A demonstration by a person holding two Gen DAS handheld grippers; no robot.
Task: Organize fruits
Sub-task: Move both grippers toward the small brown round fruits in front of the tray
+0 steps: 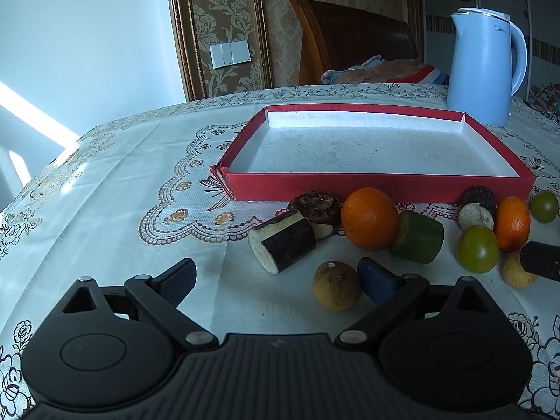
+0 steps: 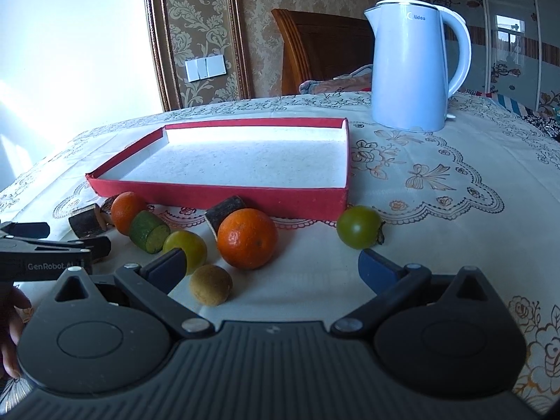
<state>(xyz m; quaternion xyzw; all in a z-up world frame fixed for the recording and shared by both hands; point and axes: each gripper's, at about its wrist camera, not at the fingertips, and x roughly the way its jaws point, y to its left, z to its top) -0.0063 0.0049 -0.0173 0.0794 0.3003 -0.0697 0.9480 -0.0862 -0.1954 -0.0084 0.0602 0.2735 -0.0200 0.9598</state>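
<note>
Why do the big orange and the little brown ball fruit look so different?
The round orange mandarin is bright orange and glossy; the small brown round longan is dull tan. The mandarin is clearly bigger. It lies nearer the red cardboard tray; the longan lies nearer the camera. Both are round and rest on the tablecloth.

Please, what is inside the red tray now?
Nothing can be seen inside the red tray: both views show only its bare, speckled white floor. Its near wall hides a thin strip of the floor. All the fruits, such as the nearer orange, lie outside, in front of it.

"Midea" on kettle [image 2: 416, 66], "GenRobot.AI" on left gripper [image 2: 49, 245]
</note>
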